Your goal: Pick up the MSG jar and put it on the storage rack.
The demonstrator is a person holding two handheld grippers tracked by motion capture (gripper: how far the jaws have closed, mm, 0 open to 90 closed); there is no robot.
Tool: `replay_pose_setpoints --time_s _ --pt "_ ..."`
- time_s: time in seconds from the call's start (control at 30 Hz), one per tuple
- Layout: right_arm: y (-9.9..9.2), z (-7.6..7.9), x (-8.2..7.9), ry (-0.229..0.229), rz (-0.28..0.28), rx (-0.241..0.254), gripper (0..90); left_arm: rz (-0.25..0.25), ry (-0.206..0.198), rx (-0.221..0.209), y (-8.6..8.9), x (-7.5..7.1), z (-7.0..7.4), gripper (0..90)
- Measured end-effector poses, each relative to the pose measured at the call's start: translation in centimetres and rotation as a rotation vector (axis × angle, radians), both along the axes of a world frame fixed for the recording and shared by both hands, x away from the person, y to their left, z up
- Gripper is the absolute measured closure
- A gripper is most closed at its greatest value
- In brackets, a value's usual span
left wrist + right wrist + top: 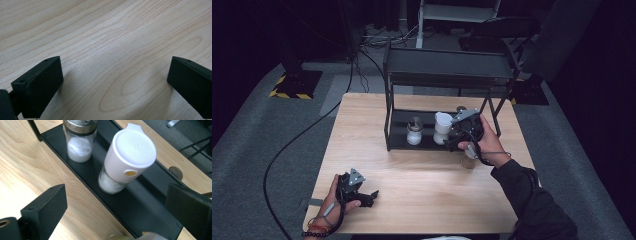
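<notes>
**Fingers spread wide on both grippers, nothing held**

Fingers of the right gripper [115,212] stand wide apart w/ nothing between them, pointed at the white-capped jar [126,160] on the bottom shelf of the black rack [147,202]. That jar sits upright, white grains in its clear lower part, a small yellow dot on the cap's side. Just beside it on the same shelf, apart from it, is a glass shaker [79,141] w/ a metal collar, also filled w/ white grains. In the high view the right gripper [452,141] is at the rack's front edge, right next to the white-capped jar [442,127]; the shaker [414,132] stands further left on the shelf. A third jar [468,161] w/ a tan fill sits on the counter [422,185] under the right hand [487,142], outside the rack; its top edge peeks in at the bottom of the right gripper view.

Left gripper [115,85]: fingers released too, wide apart, bare wood counter between them. In the high view it rests low on the counter's near-left part, in the left hand [337,197], well apart from the rack [388,125].
</notes>
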State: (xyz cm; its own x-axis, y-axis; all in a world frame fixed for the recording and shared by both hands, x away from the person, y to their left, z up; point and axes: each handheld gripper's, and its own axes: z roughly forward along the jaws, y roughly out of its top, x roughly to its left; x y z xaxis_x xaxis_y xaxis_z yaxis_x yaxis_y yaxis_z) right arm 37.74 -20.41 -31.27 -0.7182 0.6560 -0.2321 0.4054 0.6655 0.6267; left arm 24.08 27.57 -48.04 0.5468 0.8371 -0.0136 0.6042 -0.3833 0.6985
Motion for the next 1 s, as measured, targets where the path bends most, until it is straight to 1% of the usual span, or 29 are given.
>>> replay_pose_setpoints --time_s 0.03,0.07,0.27,0.37,0.5,0.73,0.87,1.0 --pt "0.0 0.0 0.0 0.0 0.0 0.0 3.8 0.0 0.0 0.0 0.0 0.0 0.0 0.4" --pt "-0.4 -0.1 -0.5 -0.005 0.007 0.006 3.8 0.0 0.0 0.0 0.0 0.0 0.0 0.4" --pt "-1.4 -0.6 -1.9 -0.018 0.034 0.008 3.7 0.0 0.0 0.0 0.0 0.0 0.0 0.4" --pt "-1.9 -1.2 -2.9 -0.042 0.039 0.004 3.7 0.0 0.0 0.0 0.0 0.0 0.0 0.4" --pt "-2.8 -1.9 -3.9 -0.055 0.055 0.013 3.7 0.0 0.0 0.0 0.0 0.0 0.0 0.4" --pt "-4.0 -2.8 -5.5 -0.086 0.079 0.015 3.6 0.0 0.0 0.0 0.0 0.0 0.0 0.4" --pt "-5.0 -3.3 -6.3 -0.098 0.093 0.034 3.4 0.001 0.0 0.0 0.0 0.0 0.0 0.4" --pt "-5.8 -3.9 -7.0 -0.104 0.095 0.049 3.3 0.0 0.0 0.0 0.0 0.0 0.0 0.4"
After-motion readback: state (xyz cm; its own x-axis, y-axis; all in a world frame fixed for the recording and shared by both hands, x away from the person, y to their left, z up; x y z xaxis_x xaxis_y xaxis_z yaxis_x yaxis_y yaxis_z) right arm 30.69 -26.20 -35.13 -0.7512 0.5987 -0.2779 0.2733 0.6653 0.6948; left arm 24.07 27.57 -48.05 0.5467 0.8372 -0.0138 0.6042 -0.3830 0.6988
